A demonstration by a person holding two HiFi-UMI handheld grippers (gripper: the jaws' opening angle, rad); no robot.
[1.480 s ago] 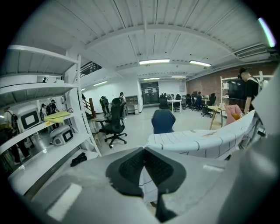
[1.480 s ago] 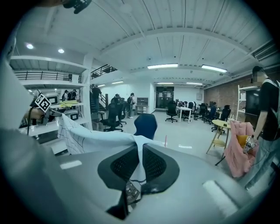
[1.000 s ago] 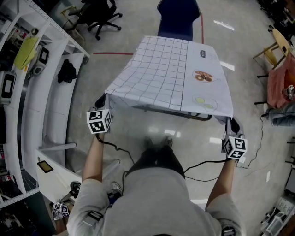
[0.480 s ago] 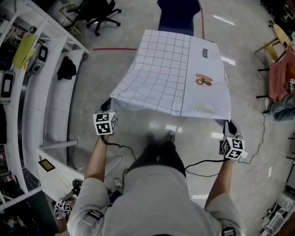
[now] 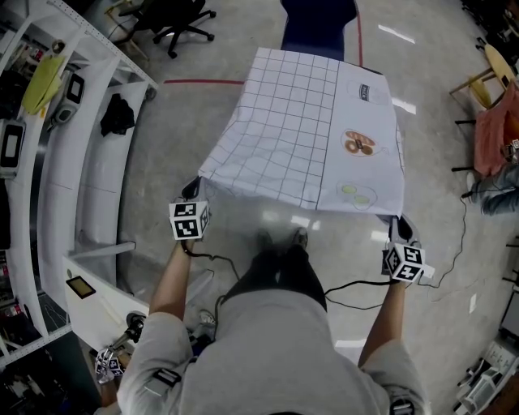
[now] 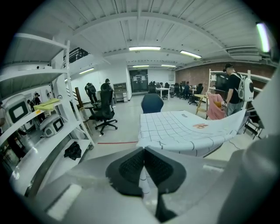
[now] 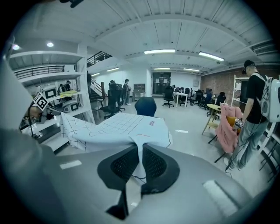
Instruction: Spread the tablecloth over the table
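Reference landmark: tablecloth (image 5: 308,130).
- Behind its far edge: chair (image 5: 318,24).
- Left of it: shelving rack (image 5: 81,186).
- Behind it, to the left: swivel chair (image 5: 174,20).
- Right of it, well apart: wooden chair (image 5: 486,77).
- At its near left corner: left gripper (image 5: 191,189).
- At its near right corner: right gripper (image 5: 398,220).
- Before its near edge: person (image 5: 276,340).

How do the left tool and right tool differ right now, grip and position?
Grip: the left tool pinches the tablecloth at its near corner on the gridded side. The right tool pinches the near corner on the plain side, by the plate prints.
Position: in the head view the left tool sits beside the white shelving, while the right tool is over bare floor.
Shared: both are shut on the cloth, which spans between them.
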